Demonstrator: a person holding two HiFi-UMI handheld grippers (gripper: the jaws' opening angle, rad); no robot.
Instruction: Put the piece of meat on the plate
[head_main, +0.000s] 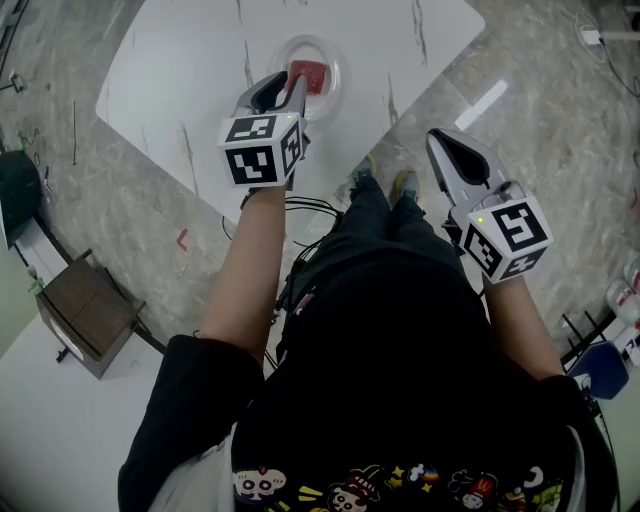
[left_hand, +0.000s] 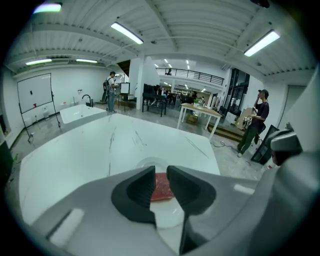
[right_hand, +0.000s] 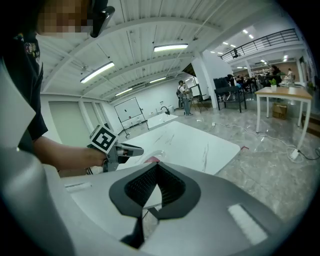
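Observation:
The red piece of meat (head_main: 310, 75) lies on a clear round plate (head_main: 336, 58) at the near side of the white table (head_main: 190, 90). My left gripper (head_main: 287, 90) hovers just on the near side of the plate, jaws a narrow gap apart with nothing between them. In the left gripper view the meat (left_hand: 161, 189) shows through that gap (left_hand: 161, 174), resting on the plate (left_hand: 169, 219) below. My right gripper (head_main: 441, 141) hangs off the table's right corner over the floor, shut and empty; its closed tips (right_hand: 156, 168) show in the right gripper view.
A wooden stool (head_main: 90, 315) stands on the floor at the left. Cables (head_main: 300, 215) run by the person's feet (head_main: 385, 185) under the table edge. A person (left_hand: 256, 122) stands beyond the table, with a further table (left_hand: 200, 112) behind.

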